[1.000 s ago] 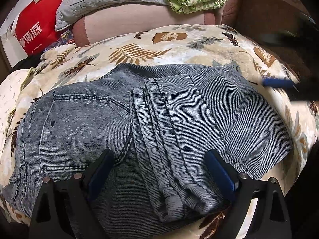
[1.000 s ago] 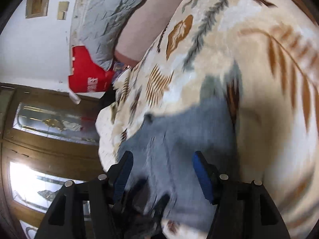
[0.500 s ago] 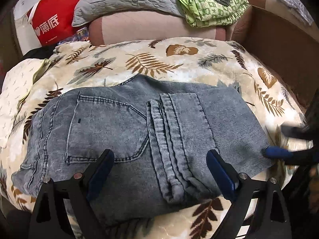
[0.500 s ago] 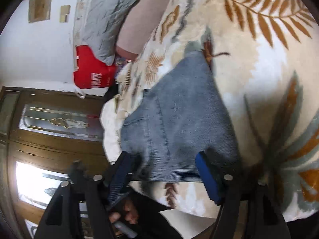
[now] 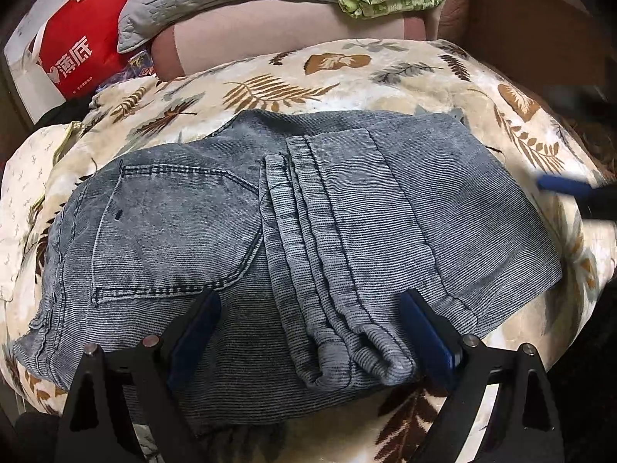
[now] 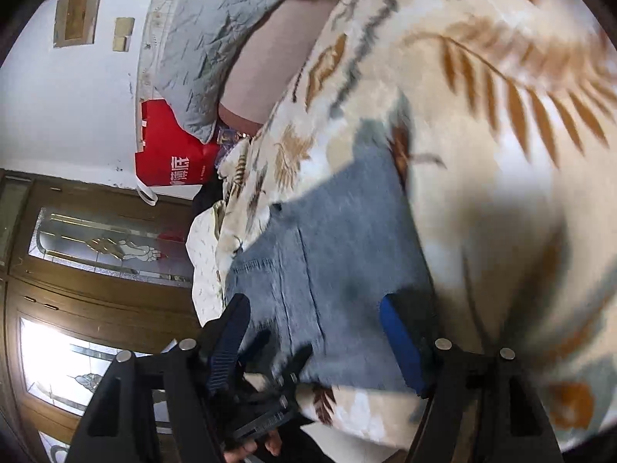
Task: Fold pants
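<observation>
Since a second ago my right gripper has swung along the pants' right-hand edge, its jaws having just been opening, and they now stand apart over the denim with nothing pinched; from the left view only its blurred blue finger shows off that edge. My left gripper hangs spread wide above the near edge, clamping nothing. I see the pants lying folded in a compact block on the leaf-print blanket, the leg hems doubled over beside the back pocket. I judge this ribbed denim soft but weighty, several layers thick and not slippery; I would pinch the stacked layers at an outer edge, deep enough to catch them all.
</observation>
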Motion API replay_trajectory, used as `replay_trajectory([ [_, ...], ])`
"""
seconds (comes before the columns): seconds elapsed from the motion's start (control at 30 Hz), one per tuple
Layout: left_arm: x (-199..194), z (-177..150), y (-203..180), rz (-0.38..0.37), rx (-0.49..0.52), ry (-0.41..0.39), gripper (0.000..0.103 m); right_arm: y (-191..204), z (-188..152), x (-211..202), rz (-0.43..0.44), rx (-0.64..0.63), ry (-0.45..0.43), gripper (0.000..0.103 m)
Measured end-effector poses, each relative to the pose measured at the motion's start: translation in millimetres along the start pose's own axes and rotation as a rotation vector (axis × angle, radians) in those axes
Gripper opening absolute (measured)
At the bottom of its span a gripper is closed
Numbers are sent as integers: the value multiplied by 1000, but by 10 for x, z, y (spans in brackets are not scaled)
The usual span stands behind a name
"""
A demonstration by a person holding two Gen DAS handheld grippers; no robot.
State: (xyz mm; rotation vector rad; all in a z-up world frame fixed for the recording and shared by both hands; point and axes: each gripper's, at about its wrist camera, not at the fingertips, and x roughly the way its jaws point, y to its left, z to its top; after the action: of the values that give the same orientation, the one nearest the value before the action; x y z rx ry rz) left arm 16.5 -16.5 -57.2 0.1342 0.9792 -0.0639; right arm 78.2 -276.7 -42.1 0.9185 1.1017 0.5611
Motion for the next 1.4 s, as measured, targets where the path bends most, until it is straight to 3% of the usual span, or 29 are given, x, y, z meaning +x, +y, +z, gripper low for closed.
replay_trajectory([
  [0.2, -5, -17, 11, -17, -3, -6, 95, 202, 582, 497, -53, -42, 18, 73],
  [0.37, 11, -16, 32, -36, 0, -12, 95, -35, 831, 866, -118, 11, 48, 73],
  [0.57, 20, -17, 27, -40, 0, -28, 95, 161, 547, 461, -51, -27, -3, 73],
  [0.73, 22, -10, 28, -39, -4, -23, 95, 146, 95, 207, -4, -11, 23, 73],
  [0.83, 30, 1, 13, -30, -6, -15, 95, -50, -86, 330, -40, 25, 64, 74],
  [0.87, 27, 14, 9, -29, -5, -6, 95, -147, -117, 405, -62, 51, 94, 74],
  [0.93, -11, 28, 24, -31, -8, 1, 95, -185, -146, 359, -27, 75, 65, 74],
  [1.03, -142, 40, 87, -25, -40, -21, 95, 5, -177, 216, -9, 4, 27, 74],
  [1.13, -312, 21, 167, -32, -75, -57, 95, 6, -287, 177, 24, -15, 43, 74],
  [1.23, -441, -17, 278, -34, -124, -74, 95, -196, -384, 329, -22, 17, 100, 74],
  [1.4, -570, -85, 490, -21, -215, -84, 95, -60, -346, 155, 43, -34, 41, 74],
])
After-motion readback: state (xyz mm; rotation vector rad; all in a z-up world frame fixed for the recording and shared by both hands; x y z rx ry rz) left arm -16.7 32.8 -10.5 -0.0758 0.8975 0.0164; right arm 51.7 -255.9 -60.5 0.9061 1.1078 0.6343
